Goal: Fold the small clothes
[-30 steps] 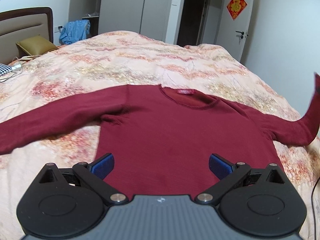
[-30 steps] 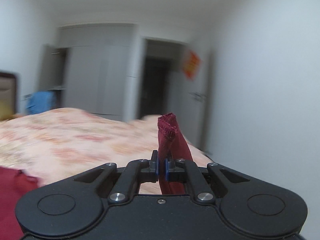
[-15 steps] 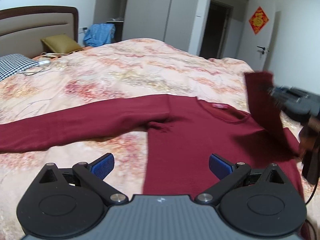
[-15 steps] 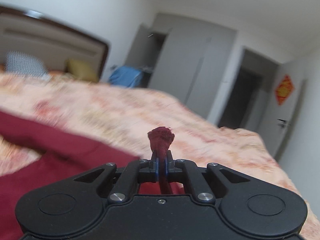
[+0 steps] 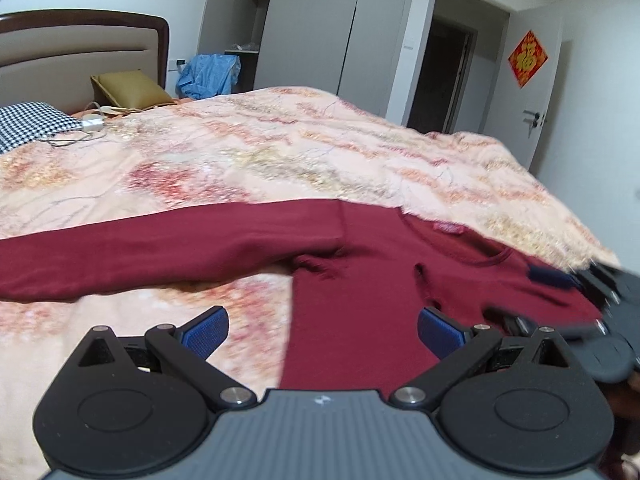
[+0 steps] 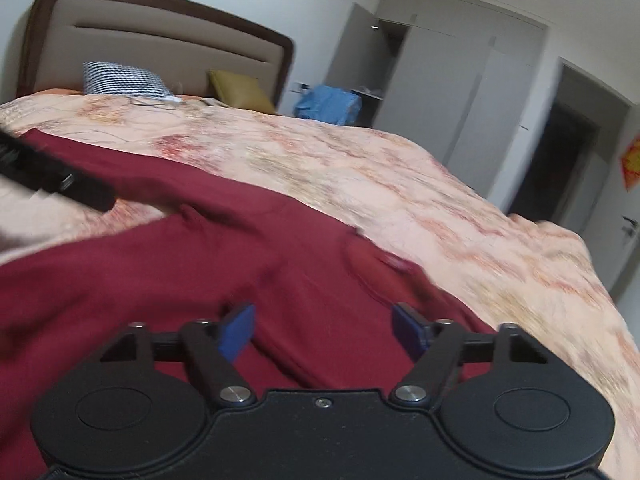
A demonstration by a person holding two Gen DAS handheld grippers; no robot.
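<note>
One red sweater (image 5: 360,288) lies on the bed (image 5: 280,152); two grippers, left (image 5: 322,330) and right (image 6: 324,328), hover released; the neck label at 2 o'clock is unreadable.

Home bedroom. Double bed with floral quilt (image 5: 280,152), padded headboard (image 6: 160,52), checked pillow (image 6: 124,78) and olive cushion (image 5: 128,90); grey wardrobe (image 5: 320,28) along the wall, door with red paper decoration (image 5: 527,58).

I saw a dark red sweater (image 5: 360,280) on the peach floral bedspread (image 5: 280,152); beside the headboard (image 5: 80,48), a black-and-white checked pillow (image 5: 28,124).
</note>
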